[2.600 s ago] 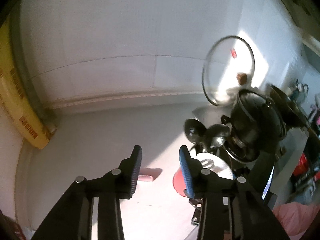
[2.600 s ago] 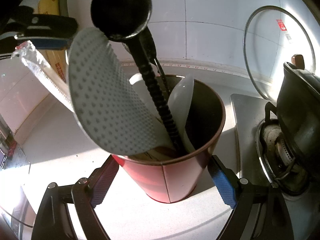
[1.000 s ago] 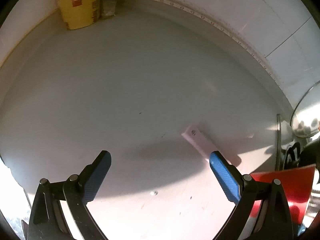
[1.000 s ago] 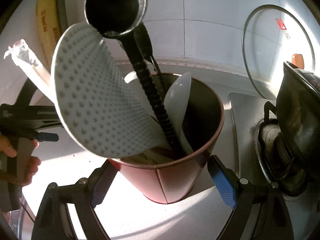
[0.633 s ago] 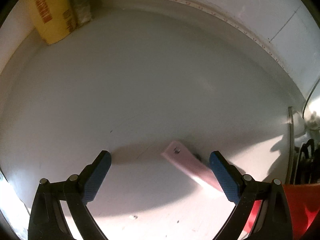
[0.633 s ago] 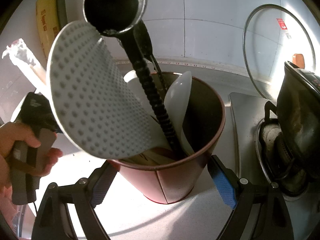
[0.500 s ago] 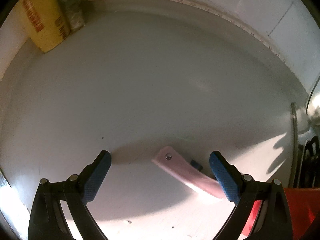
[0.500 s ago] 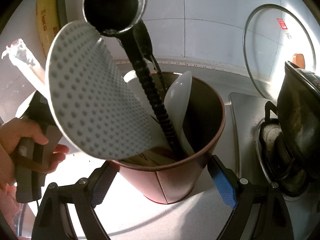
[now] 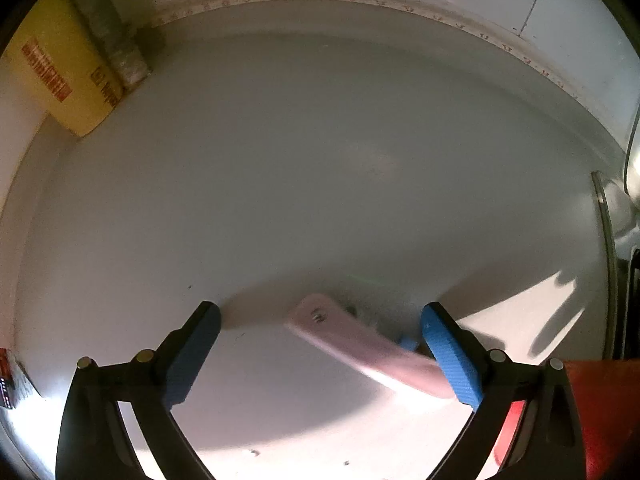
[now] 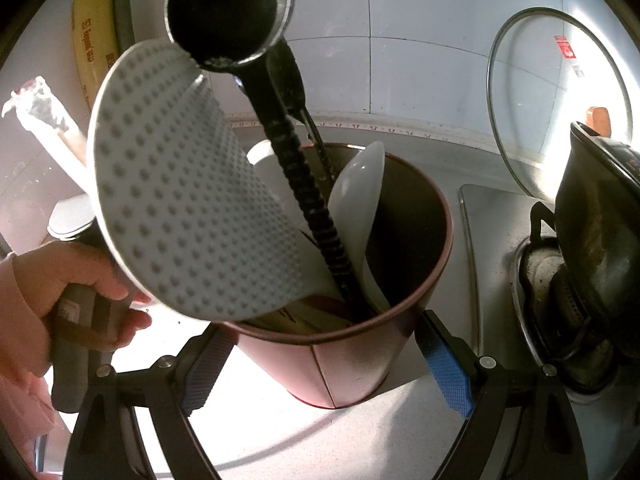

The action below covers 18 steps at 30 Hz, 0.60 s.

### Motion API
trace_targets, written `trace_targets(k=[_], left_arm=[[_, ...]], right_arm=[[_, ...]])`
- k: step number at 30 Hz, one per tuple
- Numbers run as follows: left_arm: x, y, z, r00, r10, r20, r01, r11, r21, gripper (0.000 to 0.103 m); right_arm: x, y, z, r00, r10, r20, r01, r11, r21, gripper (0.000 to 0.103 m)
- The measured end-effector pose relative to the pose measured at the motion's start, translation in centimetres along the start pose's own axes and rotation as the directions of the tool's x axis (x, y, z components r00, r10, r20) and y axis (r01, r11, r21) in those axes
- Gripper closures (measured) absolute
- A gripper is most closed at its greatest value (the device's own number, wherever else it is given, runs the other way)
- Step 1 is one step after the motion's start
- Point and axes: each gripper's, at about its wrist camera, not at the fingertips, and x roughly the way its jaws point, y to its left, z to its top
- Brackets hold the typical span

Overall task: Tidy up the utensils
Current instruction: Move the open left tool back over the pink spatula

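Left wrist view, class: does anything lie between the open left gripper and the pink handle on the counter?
Nothing visible does. The pink handle lies flat on the counter, between the fingers of the open left gripper, nearer the right-hand one.

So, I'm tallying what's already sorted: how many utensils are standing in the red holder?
4 visible: a dotted white paddle leaning left, a black ladle rising at centre, a dark handle behind it, a white spoon at right. More may be hidden inside the red holder.
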Motion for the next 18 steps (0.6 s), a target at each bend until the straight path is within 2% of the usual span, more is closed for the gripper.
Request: trace_targets(k=[12,18], left_arm=[[-0.6,5.0,-2.7,1.0,0.014,0.017,-0.014,0.999,-0.033,0.001],[-1.1,4.7,-2.6,1.0,0.02,0.014,-0.02,0.999,-0.043,0.001]], right_arm=[[0.2,0.3,0.0,1.0,0.0,-0.003,0.0,1.0,-0.001,0.011],[0.4,0.7,0.0,1.0,0.003,-0.002,-0.003,1.0,-0.005,0.011]])
